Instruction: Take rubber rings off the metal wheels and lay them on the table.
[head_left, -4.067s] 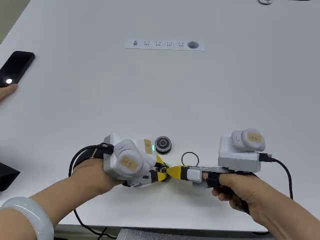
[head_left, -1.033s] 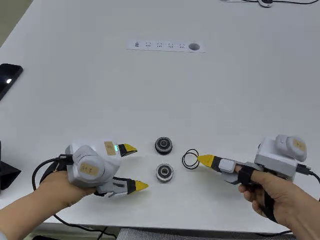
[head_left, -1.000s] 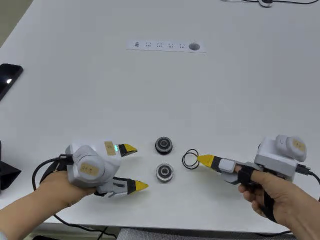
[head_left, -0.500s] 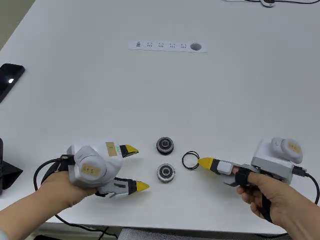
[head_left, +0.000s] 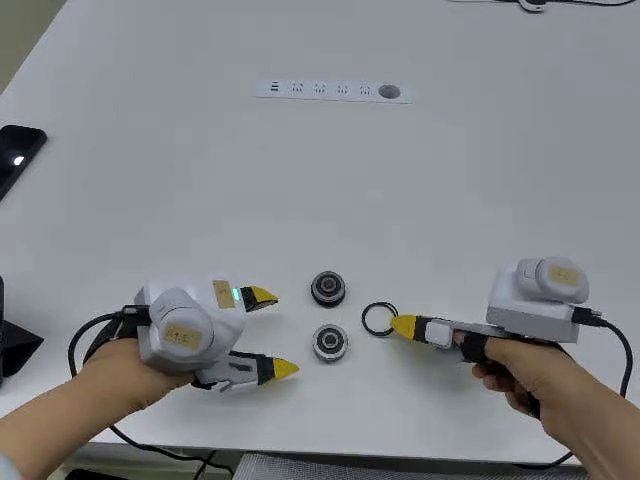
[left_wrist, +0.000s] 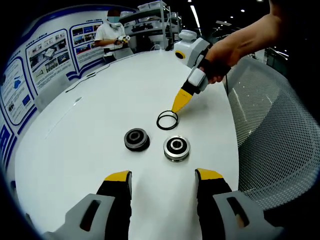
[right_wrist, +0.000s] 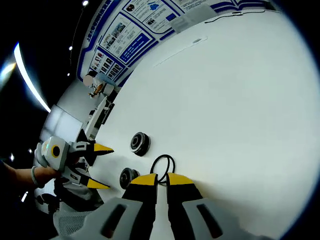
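Observation:
Two metal wheels lie on the white table: a dark-rimmed one and, nearer me, a bare silver one. Black rubber rings lie flat and overlapping to their right. My left gripper stands open left of the wheels, holding nothing. My right gripper is shut, its tip at the rings' right edge. Whether it pinches a ring is unclear.
A white power strip lies across the far middle of the table. A black phone sits at the left edge, a dark object below it. The table's front edge runs just under both hands.
Four seconds ago both grippers met at a wheel by the front edge; now they are apart and the silver wheel lies free. Over the last second the right gripper edged left toward the rings.

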